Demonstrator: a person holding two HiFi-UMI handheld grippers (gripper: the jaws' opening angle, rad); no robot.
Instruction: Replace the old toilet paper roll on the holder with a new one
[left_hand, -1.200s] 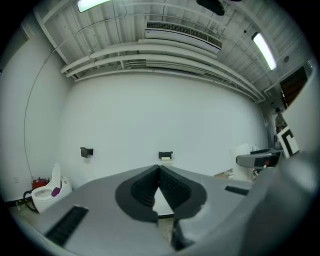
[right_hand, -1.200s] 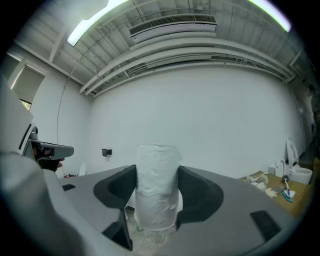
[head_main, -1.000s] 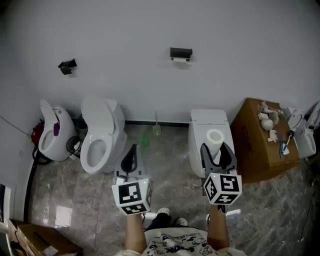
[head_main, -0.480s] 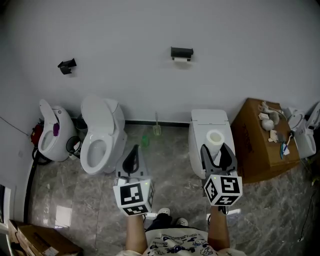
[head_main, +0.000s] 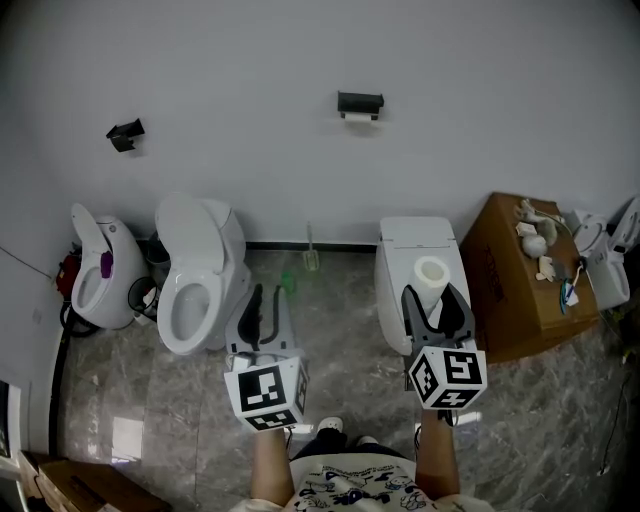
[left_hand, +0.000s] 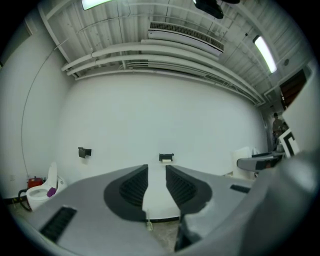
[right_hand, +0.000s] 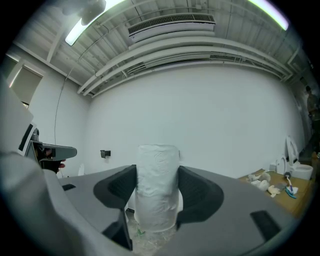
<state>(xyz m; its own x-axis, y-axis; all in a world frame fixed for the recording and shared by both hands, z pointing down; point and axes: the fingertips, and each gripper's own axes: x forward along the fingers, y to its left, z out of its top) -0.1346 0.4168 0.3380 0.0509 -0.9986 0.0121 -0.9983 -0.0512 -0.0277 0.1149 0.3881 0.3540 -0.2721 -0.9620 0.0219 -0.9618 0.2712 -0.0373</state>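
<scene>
White and upright, the roll (head_main: 432, 272) is clamped by its sides between the pads of the right claw (head_main: 436, 297), which points level and carries it clear of the floor (head_main: 340, 330). So we judge the first part done: the fresh paper is in hand. To its left the left claw (head_main: 262, 297) carries nothing. Its jaws have just been opening and now stand a little apart, with only the far wall showing in the gap.

Beyond the right claw stands a closed toilet (head_main: 415, 240), and farther left are two more with their lids up.

On the far wall (head_main: 500, 90), well apart from both claws, hangs the black holder (head_main: 360, 103). A thin pale strip (head_main: 360, 117) shows under it, and we take that for the old roll, though it is too small to be sure.

As far as we can tell, nothing at the holder has been touched. What is left is nearly the whole job: close the gap to the wall, take the old roll off, most likely with the free left claw, and fit the new one in its place.
</scene>
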